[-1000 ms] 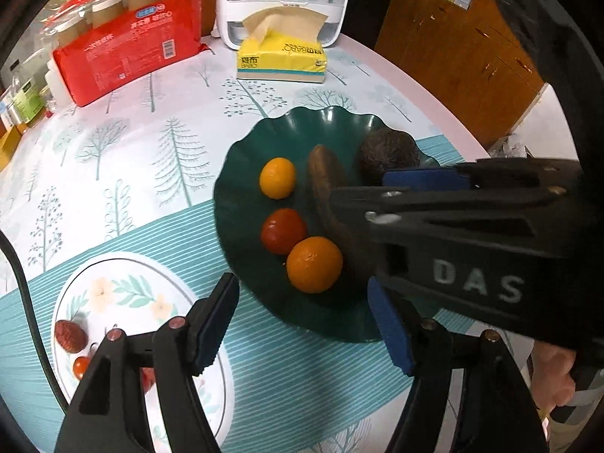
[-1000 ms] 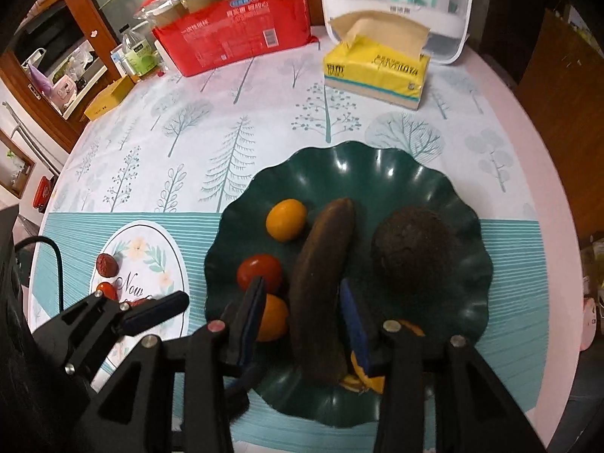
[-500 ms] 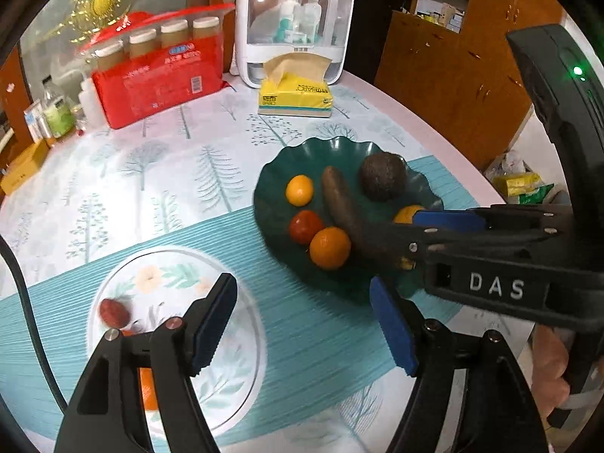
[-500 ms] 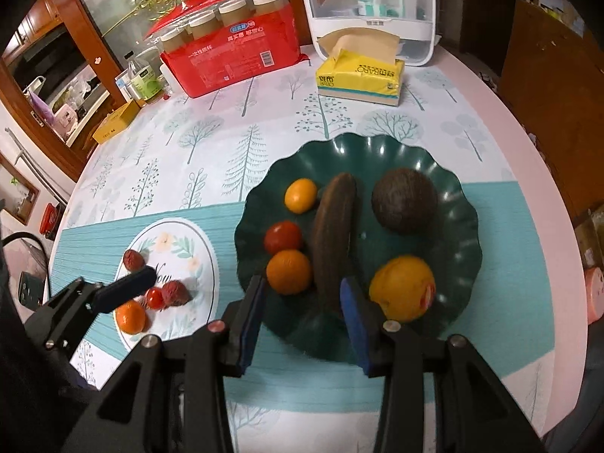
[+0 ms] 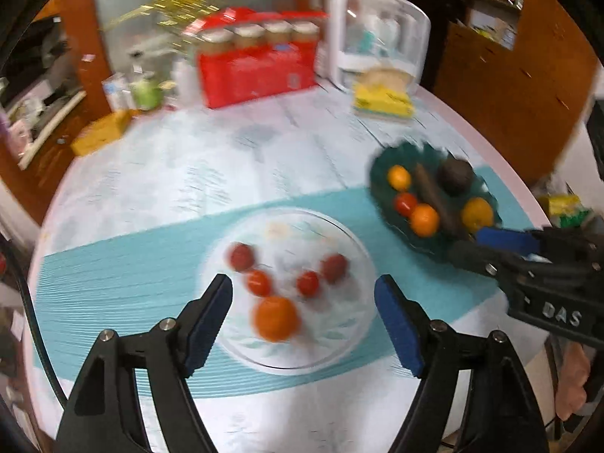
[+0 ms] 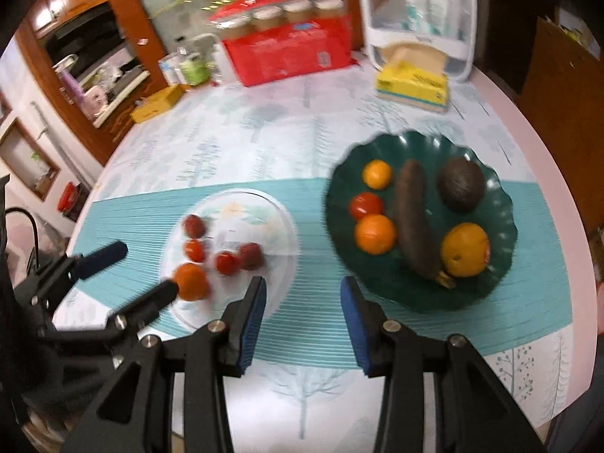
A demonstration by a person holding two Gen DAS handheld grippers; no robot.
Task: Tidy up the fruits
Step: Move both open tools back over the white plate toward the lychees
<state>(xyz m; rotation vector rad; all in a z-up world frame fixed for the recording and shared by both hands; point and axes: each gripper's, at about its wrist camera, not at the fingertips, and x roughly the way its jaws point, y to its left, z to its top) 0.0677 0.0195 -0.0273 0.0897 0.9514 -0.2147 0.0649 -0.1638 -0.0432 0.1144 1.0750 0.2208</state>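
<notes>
Tabletop (image 6: pixel 302 143), tree-print cloth. Green plate (image 6: pixel 502 196) at 3 o'clock: dark banana (image 6: pixel 413 219), avocado (image 6: pixel 461 185), large orange (image 6: pixel 465 250), two small oranges, one tomato. Pale floral plate (image 5: pixel 351 249) at 9 o'clock of it: one orange (image 5: pixel 275 319), two tomatoes, two dark red fruits.

Left hand-held gripper (image 5: pixel 304 321): jaws spread, just been opening, nothing gripped, above the pale plate.

Right hand-held gripper (image 6: pixel 302 317): jaws parted, empty, over the cloth between the plates.
</notes>
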